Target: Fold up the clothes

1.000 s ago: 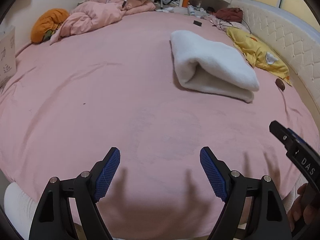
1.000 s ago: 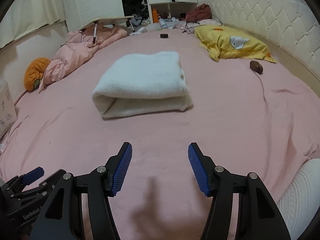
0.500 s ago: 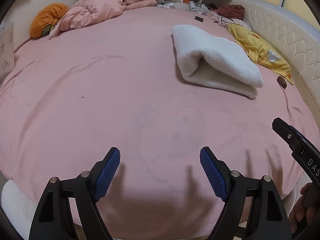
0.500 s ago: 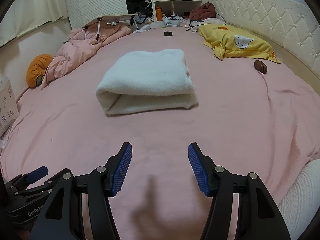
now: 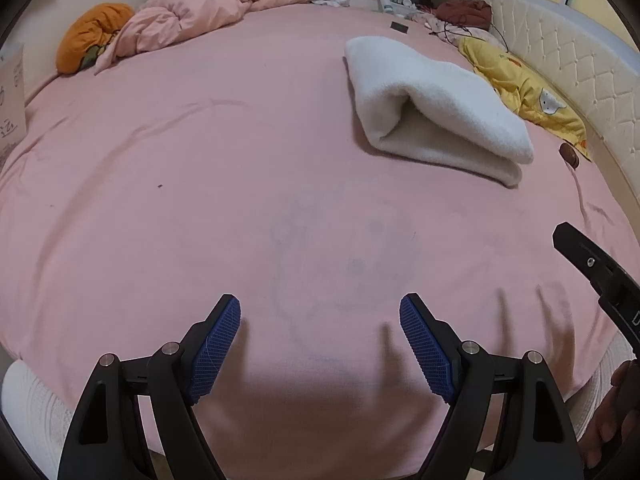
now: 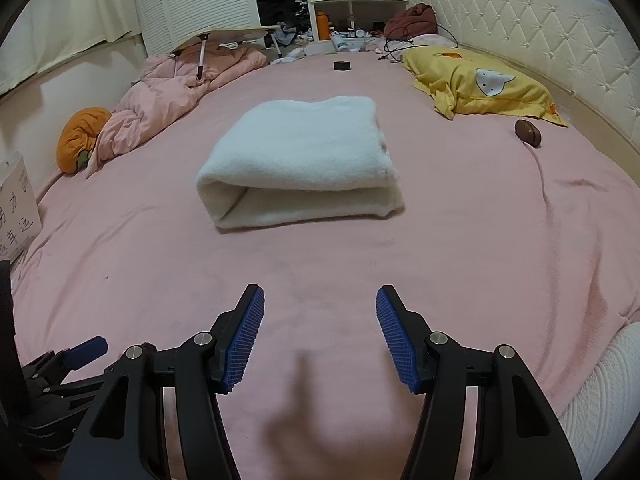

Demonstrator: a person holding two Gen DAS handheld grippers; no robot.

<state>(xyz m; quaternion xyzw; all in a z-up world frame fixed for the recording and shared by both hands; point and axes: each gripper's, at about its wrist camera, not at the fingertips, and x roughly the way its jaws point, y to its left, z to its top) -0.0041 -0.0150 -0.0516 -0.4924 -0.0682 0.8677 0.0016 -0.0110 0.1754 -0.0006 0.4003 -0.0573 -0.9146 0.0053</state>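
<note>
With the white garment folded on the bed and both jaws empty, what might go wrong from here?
1. The folded white garment gapes at its near edge, so a grab at the top layer alone could undo the fold.
2. The left gripper and right gripper hang close together and could knock into each other.
3. The small brown object lies nearby and could get swept along.

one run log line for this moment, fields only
phase: fold done | white garment: folded, on pink bed | left hand-held gripper: open, empty | right hand-held gripper: open, empty

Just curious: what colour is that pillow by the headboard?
Yellow, with a white cat face, clearest in the right wrist view: pillow.
</note>
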